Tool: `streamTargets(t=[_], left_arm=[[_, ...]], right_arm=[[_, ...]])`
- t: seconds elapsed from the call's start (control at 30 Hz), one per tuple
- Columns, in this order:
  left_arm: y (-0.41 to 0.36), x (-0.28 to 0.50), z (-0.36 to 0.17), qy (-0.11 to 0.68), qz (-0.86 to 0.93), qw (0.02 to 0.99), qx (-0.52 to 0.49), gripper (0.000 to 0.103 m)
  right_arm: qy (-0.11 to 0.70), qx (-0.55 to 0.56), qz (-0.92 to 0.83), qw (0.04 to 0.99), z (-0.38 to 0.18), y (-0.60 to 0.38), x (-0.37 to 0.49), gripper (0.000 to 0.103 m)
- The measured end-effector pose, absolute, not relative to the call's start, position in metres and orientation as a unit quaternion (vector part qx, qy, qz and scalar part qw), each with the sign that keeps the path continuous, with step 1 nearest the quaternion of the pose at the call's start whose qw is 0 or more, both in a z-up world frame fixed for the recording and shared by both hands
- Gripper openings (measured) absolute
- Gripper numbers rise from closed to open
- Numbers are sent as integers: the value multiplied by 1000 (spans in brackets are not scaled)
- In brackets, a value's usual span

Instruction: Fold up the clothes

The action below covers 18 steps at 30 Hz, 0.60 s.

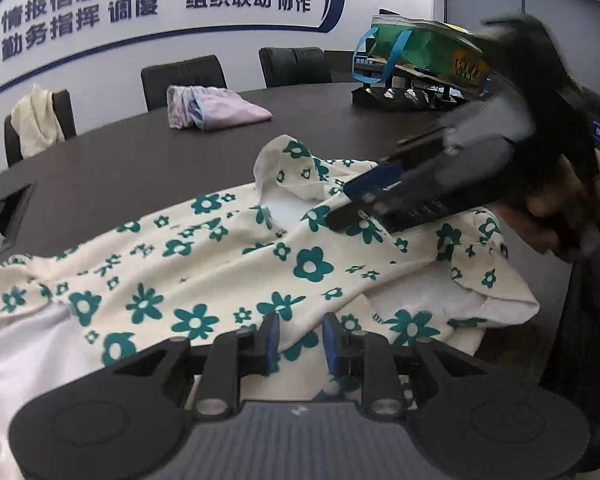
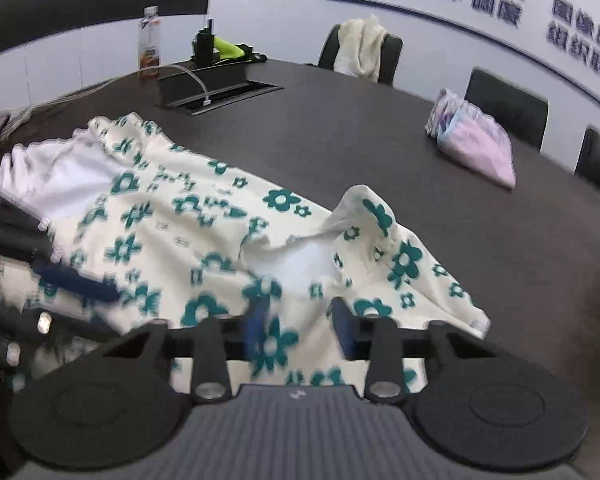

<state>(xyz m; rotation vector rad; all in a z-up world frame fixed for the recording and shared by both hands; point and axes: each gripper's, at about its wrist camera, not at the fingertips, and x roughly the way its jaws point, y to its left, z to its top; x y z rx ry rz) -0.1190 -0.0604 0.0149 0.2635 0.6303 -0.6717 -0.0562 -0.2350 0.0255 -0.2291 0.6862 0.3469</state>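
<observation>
Cream cloth with teal flowers, the garment (image 1: 228, 264), lies spread on the dark surface (image 1: 132, 160) right under your left gripper (image 1: 300, 338), whose fingers stand apart with fabric between them. Your right gripper (image 2: 298, 322) is likewise released over it near the collar. Beyond, a folded lilac pile (image 2: 476, 140) sits well apart; a bottle (image 2: 149, 42) and cable box (image 2: 216, 80) stand farther back.
</observation>
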Motion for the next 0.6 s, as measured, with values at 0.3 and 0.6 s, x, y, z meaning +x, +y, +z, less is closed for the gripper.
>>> streamTargets(t=[0.3, 0.6], left_arm=[[-109, -129, 28, 322, -320, 879, 146, 22], [-103, -127, 12, 342, -300, 882, 119, 6]], right_arm=[[379, -142, 252, 879, 29, -210, -16, 31], [375, -110, 250, 886, 37, -201, 16, 1]])
